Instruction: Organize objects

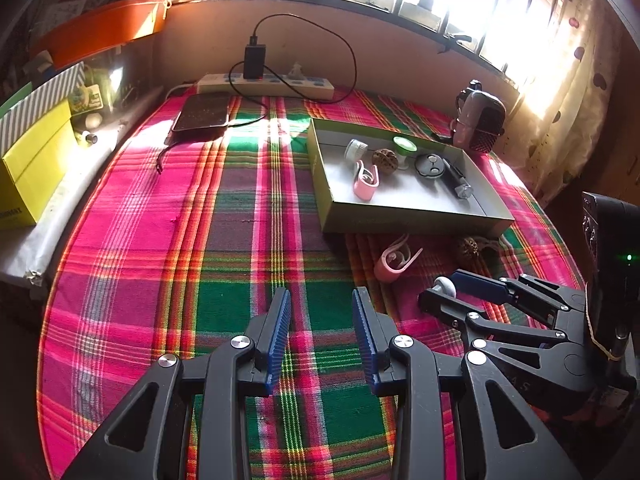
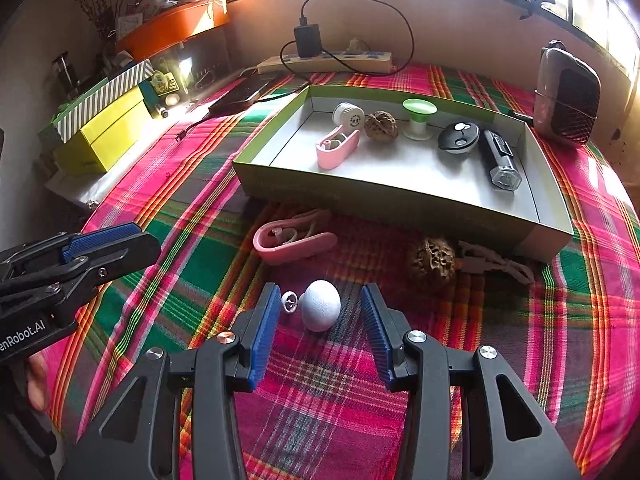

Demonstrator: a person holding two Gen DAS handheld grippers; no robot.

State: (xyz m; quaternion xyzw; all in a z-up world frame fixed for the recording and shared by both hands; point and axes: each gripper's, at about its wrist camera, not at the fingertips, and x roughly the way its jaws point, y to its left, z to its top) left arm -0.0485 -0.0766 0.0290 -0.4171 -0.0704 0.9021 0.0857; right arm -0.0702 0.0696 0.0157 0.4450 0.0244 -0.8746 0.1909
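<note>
My right gripper (image 2: 320, 320) sits low over the plaid cloth (image 2: 328, 392), its jaws apart with a small white ball (image 2: 321, 305) between them, not squeezed. My left gripper (image 1: 321, 332) is apart too, with nothing in it. Ahead, a pink clip (image 2: 294, 238) and a brown nut (image 2: 433, 258) lie just outside the green box (image 2: 380, 200).
</note>
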